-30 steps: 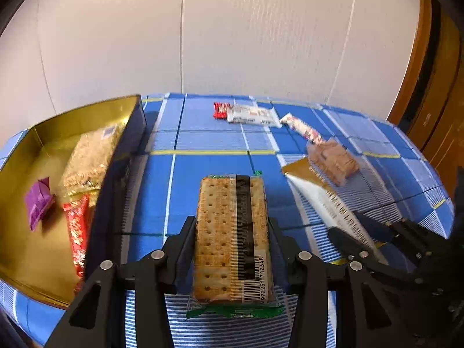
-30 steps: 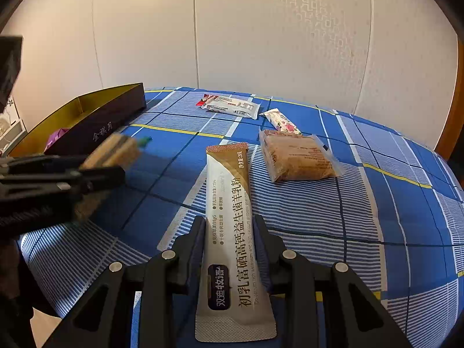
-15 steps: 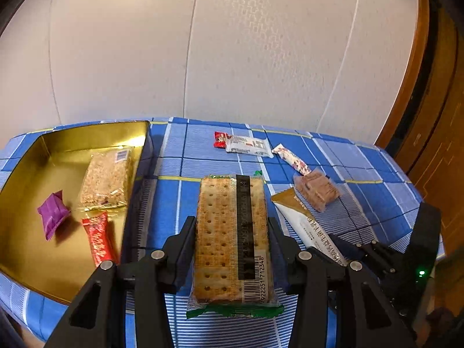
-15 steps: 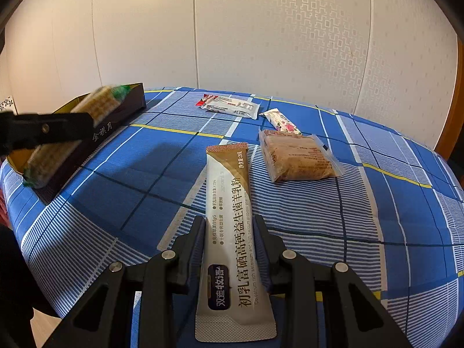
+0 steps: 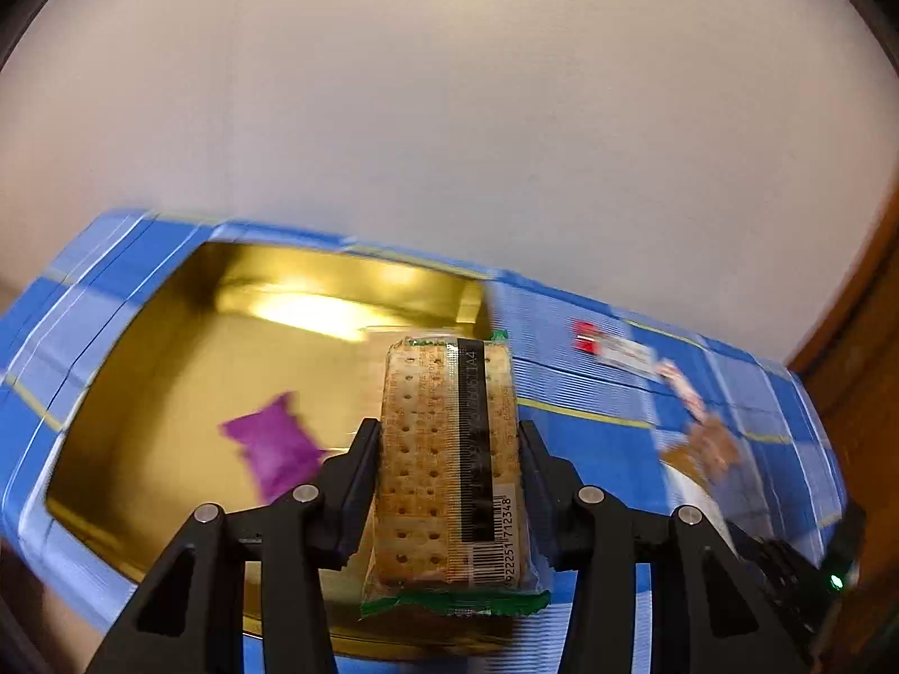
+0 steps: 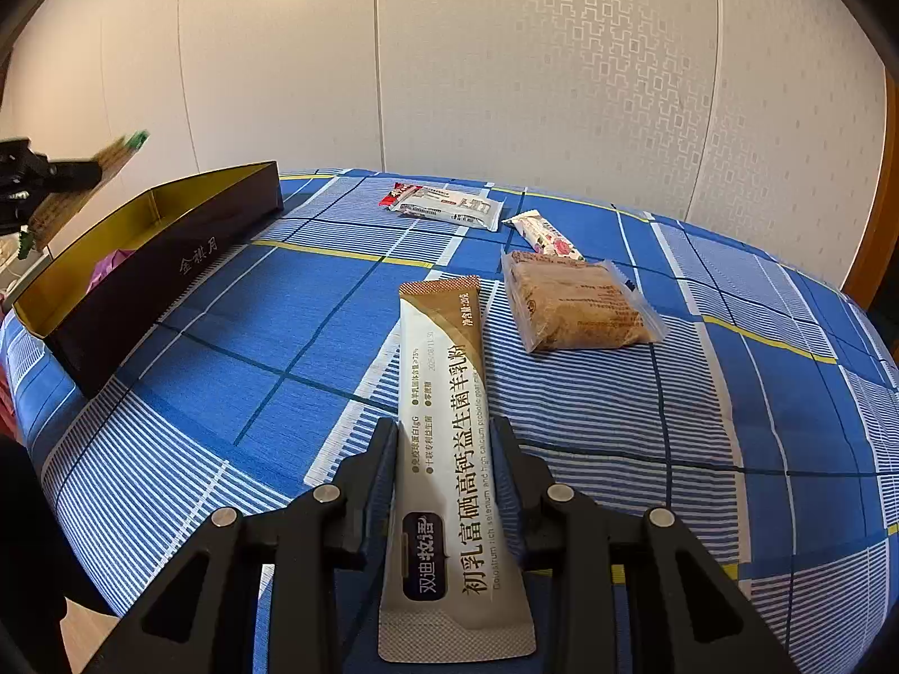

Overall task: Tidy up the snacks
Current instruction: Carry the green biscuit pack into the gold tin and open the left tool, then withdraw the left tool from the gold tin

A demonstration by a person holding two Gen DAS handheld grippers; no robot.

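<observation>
Box at table's left edge; purple packet inside. Long sachet mid-table, wrapped cake just right of it. Behind: small bar, flat packet further left.

Right gripper jaws clamp the powder sachet above the tablecloth.

Blue plaid tablecloth w/ white stripes & thin yellow lines covered the whole table. Pale textured wall panels sat behind it, w/ brown wood trim far right.
</observation>
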